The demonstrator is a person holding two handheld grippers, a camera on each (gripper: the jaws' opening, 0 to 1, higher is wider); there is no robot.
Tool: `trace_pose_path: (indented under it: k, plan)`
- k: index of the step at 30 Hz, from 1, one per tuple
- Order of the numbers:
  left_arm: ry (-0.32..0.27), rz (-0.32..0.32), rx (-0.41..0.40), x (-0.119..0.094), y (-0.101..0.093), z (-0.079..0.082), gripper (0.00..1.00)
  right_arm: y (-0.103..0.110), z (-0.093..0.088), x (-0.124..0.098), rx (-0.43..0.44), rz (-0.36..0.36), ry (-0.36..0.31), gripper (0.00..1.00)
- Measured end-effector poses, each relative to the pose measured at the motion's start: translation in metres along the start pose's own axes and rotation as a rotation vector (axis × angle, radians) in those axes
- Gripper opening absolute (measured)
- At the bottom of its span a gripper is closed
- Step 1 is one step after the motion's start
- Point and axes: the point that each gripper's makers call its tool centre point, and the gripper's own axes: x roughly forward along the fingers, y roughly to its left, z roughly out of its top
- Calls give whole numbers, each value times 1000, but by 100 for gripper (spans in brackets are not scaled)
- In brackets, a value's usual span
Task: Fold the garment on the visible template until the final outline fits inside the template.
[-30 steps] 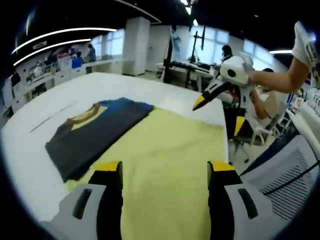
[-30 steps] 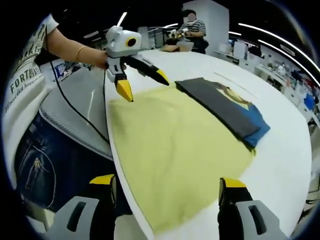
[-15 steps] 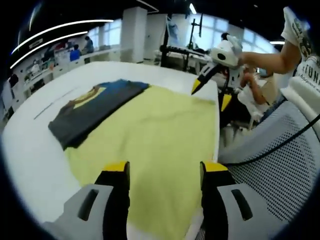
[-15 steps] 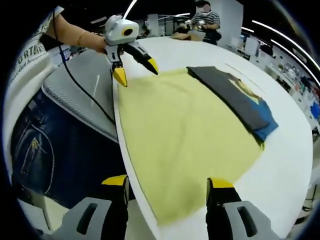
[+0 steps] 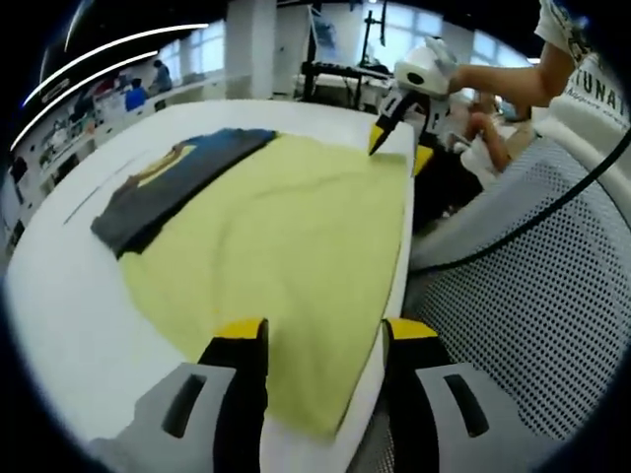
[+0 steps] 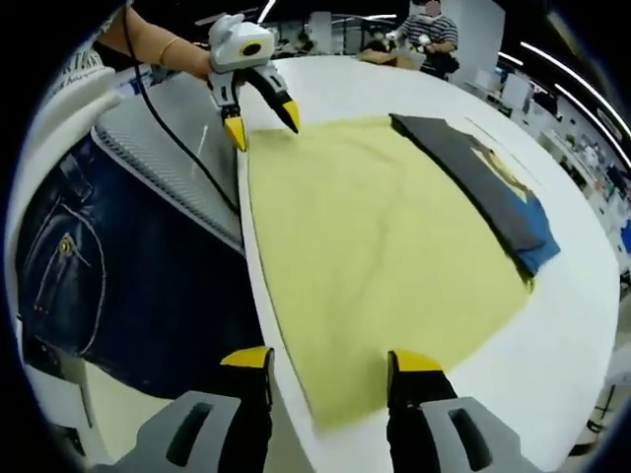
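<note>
While both grippers (image 5: 320,340) (image 6: 330,365) gape, yellow template (image 5: 286,227) covers white table (image 5: 59,296), open-plan office.

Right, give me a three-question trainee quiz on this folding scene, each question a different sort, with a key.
1. True or false: the dark folded garment lies along one edge of the yellow cloth.
2. Multiple choice: the left gripper has its open jaws at
A. the dark garment
B. a near corner of the yellow cloth
C. bare table far from any cloth
3. Fill in: the right gripper has its jaws ____, near another corner of the yellow cloth on the white table.

Key: 1 true; 2 B; 3 open
</note>
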Motion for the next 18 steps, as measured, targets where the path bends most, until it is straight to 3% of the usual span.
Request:
trace_pose_path:
  k: [9,18]
  plan:
    - [53,16,34,-6,-1,-14,39,3,-13,3,-48,6,62,37]
    - [108,24,76,-9,-1,-28,35,3,-12,3,-48,14,62,31]
